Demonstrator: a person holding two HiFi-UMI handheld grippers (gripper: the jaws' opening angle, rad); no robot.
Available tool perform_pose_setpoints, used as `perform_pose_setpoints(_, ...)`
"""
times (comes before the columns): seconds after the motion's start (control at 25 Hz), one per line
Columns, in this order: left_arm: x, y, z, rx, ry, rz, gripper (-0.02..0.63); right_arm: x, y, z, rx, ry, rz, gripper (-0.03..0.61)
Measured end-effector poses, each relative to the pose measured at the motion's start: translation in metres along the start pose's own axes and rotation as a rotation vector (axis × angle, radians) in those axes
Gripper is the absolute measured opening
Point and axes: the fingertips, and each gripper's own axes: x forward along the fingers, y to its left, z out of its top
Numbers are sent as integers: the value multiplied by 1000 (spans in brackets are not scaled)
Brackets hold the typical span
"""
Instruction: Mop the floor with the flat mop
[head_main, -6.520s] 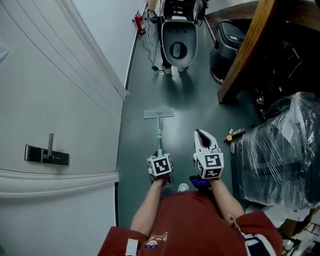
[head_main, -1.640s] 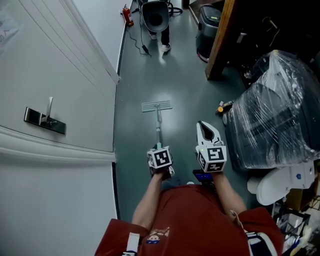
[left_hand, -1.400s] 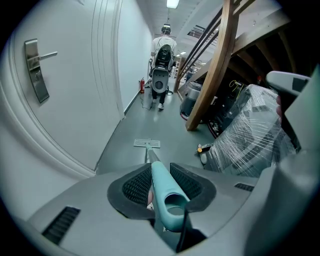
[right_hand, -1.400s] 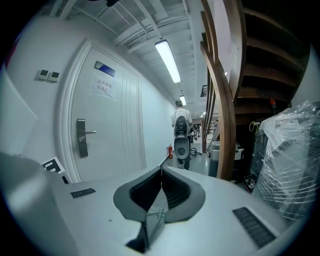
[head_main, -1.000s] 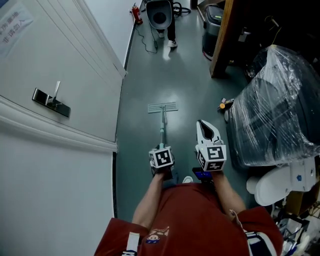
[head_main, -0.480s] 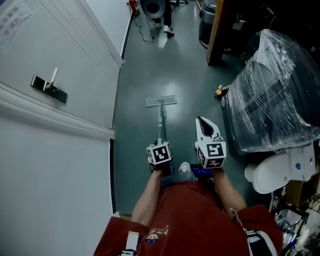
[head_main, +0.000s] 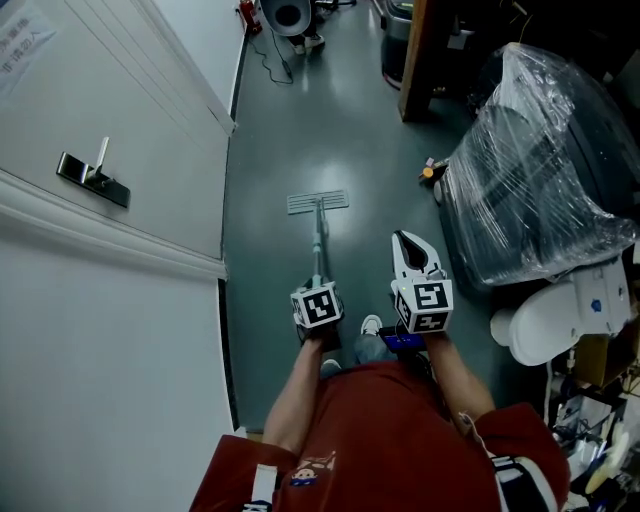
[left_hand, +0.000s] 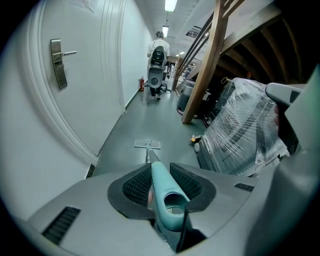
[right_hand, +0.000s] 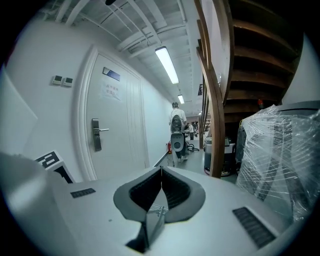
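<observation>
A flat mop lies with its grey head (head_main: 318, 203) flat on the dark green floor, the pole (head_main: 320, 245) running back toward me. My left gripper (head_main: 318, 306) is shut on the teal mop handle (left_hand: 162, 187), and the mop head (left_hand: 147, 144) shows ahead on the floor in the left gripper view. My right gripper (head_main: 412, 252) hovers to the right of the pole, apart from it, with its tips met (right_hand: 161, 169) and nothing between them.
A white door with a lever handle (head_main: 88, 170) lines the left side. A plastic-wrapped bulky item (head_main: 540, 170) stands at right, a small orange object (head_main: 430, 170) by its foot. A wooden post (head_main: 415, 55) and a white machine (head_main: 288, 14) stand far down the corridor.
The view has shifted backward along the corridor; the mop head has come slightly nearer and left relative to the wrapped item. Both grippers keep their hold and spacing.
</observation>
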Motion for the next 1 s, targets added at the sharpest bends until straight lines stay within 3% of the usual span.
perform_pose_setpoints(0.36,-36,61,-42,44,-4,-27,129,-33,94,-7,-17,-15,-14,20)
perform_pose_setpoints(1.0,-84,98,-134,64,9,-118,129,-116,173,-43,-20,-18,-80,20)
